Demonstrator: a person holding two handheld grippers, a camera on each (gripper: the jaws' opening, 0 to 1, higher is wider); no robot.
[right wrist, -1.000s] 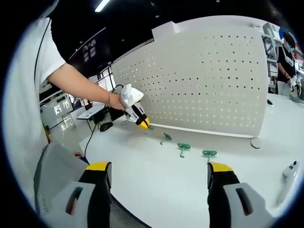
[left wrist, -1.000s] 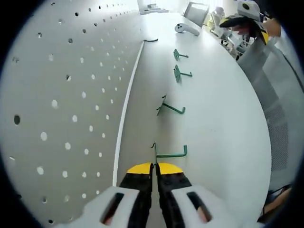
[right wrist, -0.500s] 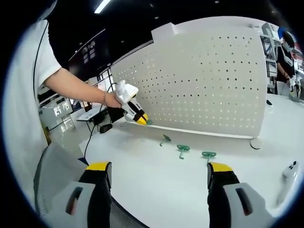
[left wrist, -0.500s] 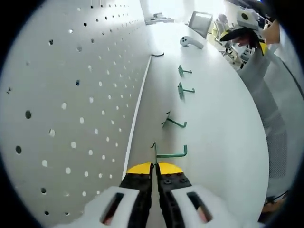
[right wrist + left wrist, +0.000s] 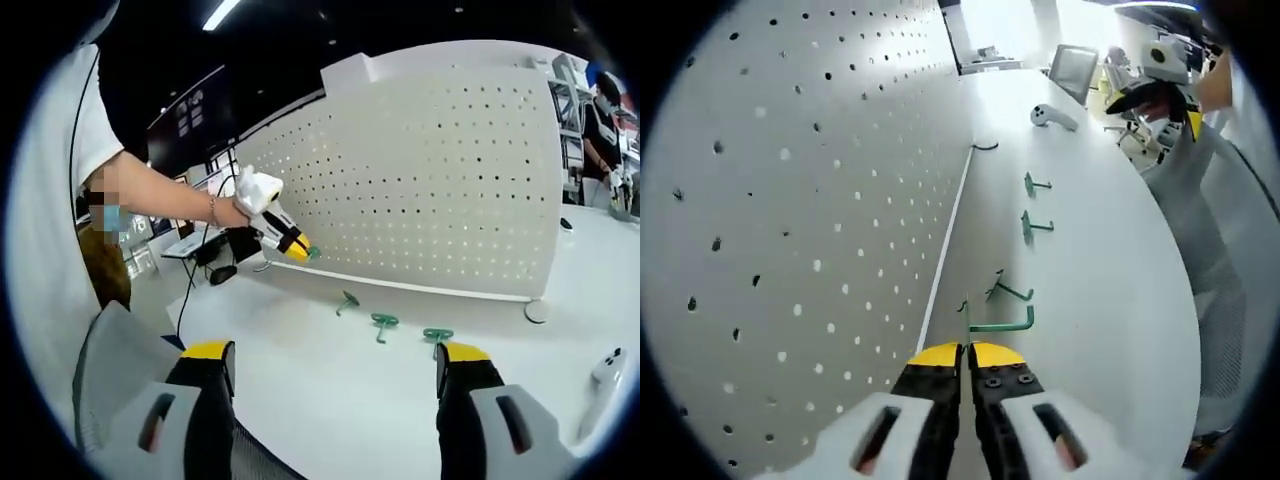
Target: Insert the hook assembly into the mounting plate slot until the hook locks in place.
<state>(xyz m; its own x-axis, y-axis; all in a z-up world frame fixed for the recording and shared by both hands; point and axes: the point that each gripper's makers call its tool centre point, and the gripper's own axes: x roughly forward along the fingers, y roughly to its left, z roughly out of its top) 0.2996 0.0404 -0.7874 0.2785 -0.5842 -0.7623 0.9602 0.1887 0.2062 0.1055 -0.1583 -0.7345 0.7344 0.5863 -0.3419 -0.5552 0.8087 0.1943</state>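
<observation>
Filling my left gripper view's left side is the white pegboard (image 5: 790,230), standing upright on the white table (image 5: 1110,300). My left gripper (image 5: 967,352) is clenched on a green hook (image 5: 995,322), lifted close beside the board's lower edge. Three spare hooks (image 5: 1032,226) lie in a row on the table beyond. My right gripper (image 5: 330,362) hovers released, well apart, over the near table edge.

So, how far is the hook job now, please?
Done: the left gripper is shut on a green hook, lifted off the table near the pegboard. In hand: approaching the holes. Left: inserting and locking it; three hooks lie on the table.
</observation>
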